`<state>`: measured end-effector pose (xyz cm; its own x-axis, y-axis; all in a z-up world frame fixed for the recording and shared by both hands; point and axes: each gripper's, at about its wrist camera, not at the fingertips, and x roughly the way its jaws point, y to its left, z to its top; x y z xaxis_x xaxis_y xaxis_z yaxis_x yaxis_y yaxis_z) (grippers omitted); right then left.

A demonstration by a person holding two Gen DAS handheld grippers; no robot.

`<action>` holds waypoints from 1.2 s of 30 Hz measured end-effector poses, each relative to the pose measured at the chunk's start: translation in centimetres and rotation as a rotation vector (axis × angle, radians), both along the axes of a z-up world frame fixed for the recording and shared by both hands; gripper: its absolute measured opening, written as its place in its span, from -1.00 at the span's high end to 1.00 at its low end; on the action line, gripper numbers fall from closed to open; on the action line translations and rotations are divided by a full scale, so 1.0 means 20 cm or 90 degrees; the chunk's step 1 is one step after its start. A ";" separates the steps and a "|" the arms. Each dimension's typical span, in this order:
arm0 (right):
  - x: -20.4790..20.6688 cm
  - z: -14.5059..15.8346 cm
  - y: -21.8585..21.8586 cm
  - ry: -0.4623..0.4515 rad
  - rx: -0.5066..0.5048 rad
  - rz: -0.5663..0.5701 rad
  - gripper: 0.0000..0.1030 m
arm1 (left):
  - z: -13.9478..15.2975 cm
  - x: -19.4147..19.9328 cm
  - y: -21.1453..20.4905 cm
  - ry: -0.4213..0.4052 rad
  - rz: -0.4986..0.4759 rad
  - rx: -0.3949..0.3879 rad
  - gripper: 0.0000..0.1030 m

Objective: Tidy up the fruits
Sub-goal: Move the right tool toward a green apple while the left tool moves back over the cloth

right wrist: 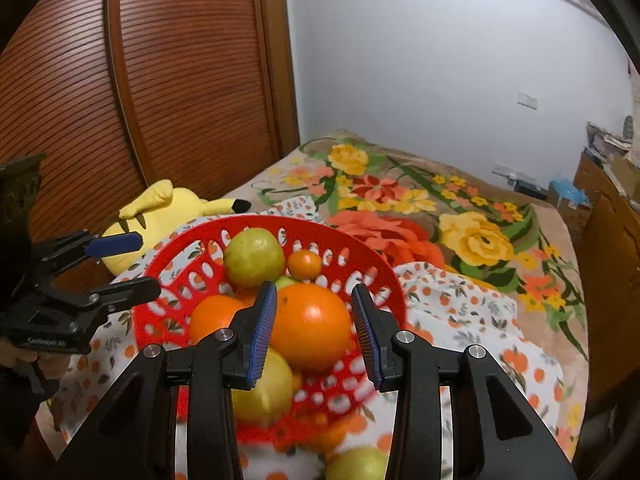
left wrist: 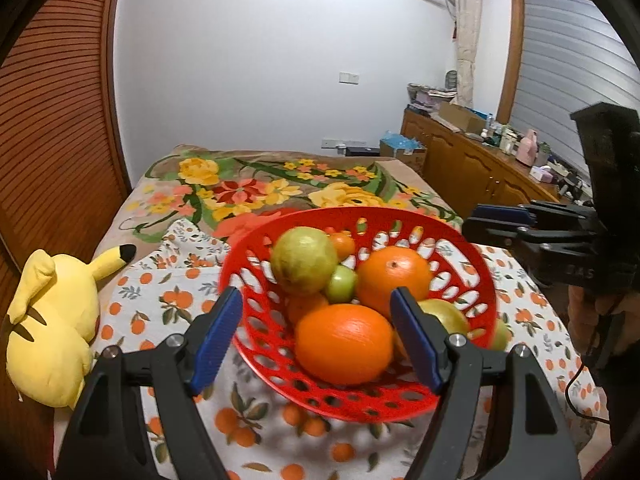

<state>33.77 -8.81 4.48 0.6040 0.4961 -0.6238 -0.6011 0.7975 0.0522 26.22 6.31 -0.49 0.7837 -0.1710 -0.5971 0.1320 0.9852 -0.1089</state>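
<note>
Left wrist view shows a red basket [left wrist: 460, 396] tilted on an orange-print cloth [left wrist: 168, 300], holding oranges, green fruits and a small tangerine [right wrist: 305, 264]. Nearest is a big orange [left wrist: 344, 344], framed by the left gripper [left wrist: 316, 340], its jaws spread and empty. Right gripper [right wrist: 314, 334] hangs spread around another orange [right wrist: 312, 328], not clearly touching. One green fruit [right wrist: 356, 464] lies outside the basket. Beside the cloth sits a yellow plush toy [left wrist: 52, 328].

a home bedroom: a bed [left wrist: 256, 184] under a flowered blanket [right wrist: 472, 236], a yellow plush toy [left wrist: 52, 320] by a slatted wooden wardrobe [right wrist: 168, 80], and a cluttered wooden cabinet [left wrist: 472, 160] along the wall.
</note>
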 end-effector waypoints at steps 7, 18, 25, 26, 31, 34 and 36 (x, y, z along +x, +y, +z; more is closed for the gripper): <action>-0.19 -0.02 -0.21 -0.004 0.010 -0.031 0.24 | 0.02 -0.13 -0.12 -0.016 -0.023 0.001 -0.47; -0.24 -0.26 -0.39 0.056 -0.003 -0.074 0.03 | -0.01 -0.32 -0.30 -0.023 -0.045 -0.008 -0.47; -0.24 -0.40 -0.39 0.087 -0.009 -0.068 0.00 | -0.09 -0.39 -0.39 -0.014 -0.043 -0.014 -0.47; -0.24 -0.42 -0.39 0.091 -0.012 -0.068 -0.01 | -0.11 -0.39 -0.40 -0.009 -0.042 -0.017 -0.47; -0.21 -0.48 -0.40 0.107 -0.012 -0.071 -0.03 | -0.17 -0.39 -0.43 0.011 -0.036 -0.031 -0.47; -0.20 -0.50 -0.40 0.118 -0.007 -0.072 -0.10 | -0.20 -0.39 -0.44 0.016 -0.027 -0.030 -0.47; -0.19 -0.51 -0.40 0.125 0.003 -0.072 -0.12 | -0.22 -0.38 -0.43 0.024 -0.023 -0.034 -0.47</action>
<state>30.02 -16.85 -5.75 0.5230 0.4349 -0.7330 -0.4857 0.8588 0.1630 18.57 -2.32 -4.84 0.7540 -0.2313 -0.6148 0.1620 0.9725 -0.1673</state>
